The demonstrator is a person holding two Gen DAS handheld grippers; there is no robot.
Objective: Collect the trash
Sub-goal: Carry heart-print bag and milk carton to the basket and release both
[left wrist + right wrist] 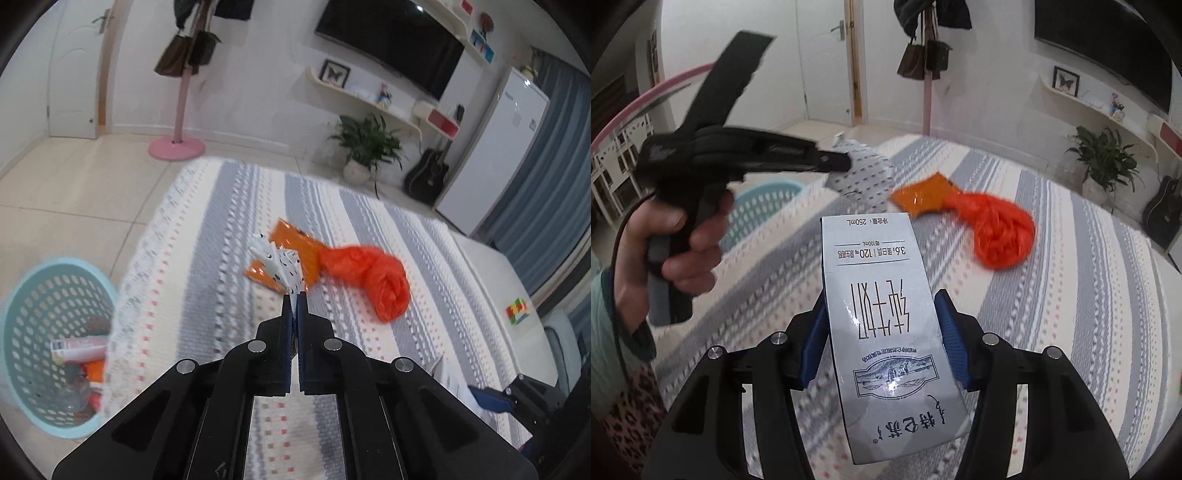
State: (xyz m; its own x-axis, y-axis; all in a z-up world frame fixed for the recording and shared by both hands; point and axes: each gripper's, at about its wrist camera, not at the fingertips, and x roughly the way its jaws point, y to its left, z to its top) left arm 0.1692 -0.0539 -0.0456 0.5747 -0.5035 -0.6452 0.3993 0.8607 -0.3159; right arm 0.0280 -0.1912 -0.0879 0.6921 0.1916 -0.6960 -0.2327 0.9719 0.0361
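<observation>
My left gripper (294, 295) is shut on the end of a white, black-speckled wrapper (282, 264), which hangs lifted above the striped bedspread (424, 332). The right wrist view shows the same wrapper (862, 173) at the tip of the left gripper (842, 162). My right gripper (881, 297) is shut on a pale grey milk carton (886, 325), its blue pads pressed against both sides. On the bed lie an orange flat packet (295, 240) and, touching it, a crumpled red-orange plastic bag (373, 280). A light blue trash basket (33, 295) on the floor at the left holds several scraps.
A person's hand (683, 240) grips the left gripper's handle. A coloured cube (517, 312) lies at the bed's right edge. A pink coat stand (177, 146), a potted plant (369, 144), a black guitar (426, 177) and a white fridge (491, 155) line the far wall.
</observation>
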